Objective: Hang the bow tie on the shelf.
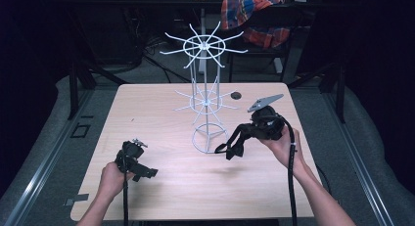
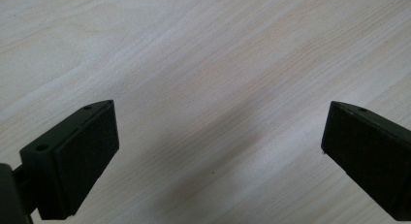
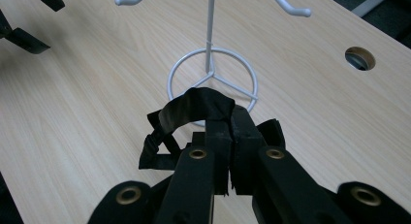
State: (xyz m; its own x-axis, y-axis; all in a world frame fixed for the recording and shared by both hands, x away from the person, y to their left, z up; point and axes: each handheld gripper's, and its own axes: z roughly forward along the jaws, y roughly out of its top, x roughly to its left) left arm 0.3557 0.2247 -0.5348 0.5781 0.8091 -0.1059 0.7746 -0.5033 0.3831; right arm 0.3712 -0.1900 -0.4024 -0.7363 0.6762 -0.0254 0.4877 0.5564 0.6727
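The right claw (image 1: pixel 234 146) is clenched on a black strap (image 3: pixel 194 110). In the right gripper view the jaws are pressed together with the strap pinched between them, and a loop of it stands up ahead of the tips. The strap is held off the bench (image 1: pixel 161 187), just right of the base ring of the white wire rack (image 1: pixel 204 106). In the high view a shadow lies on the bench below the strap.

The left claw (image 2: pixel 220 136) is released. Its jaws stand wide apart with only bare wood between them. It sits low over the bench, well to the left of the rack base and nearer the person.

Judgement: the carrying step is in hand, with the strap gripped and brought up beside the rack, but not yet hung. No strap is seen on any hook.

The next move appears to call for lifting the strap to the height of a hook arm and turning the loop open toward a hook tip, then sliding it over. The thin rack may tip if it is pushed. The left claw is free to steady the base.
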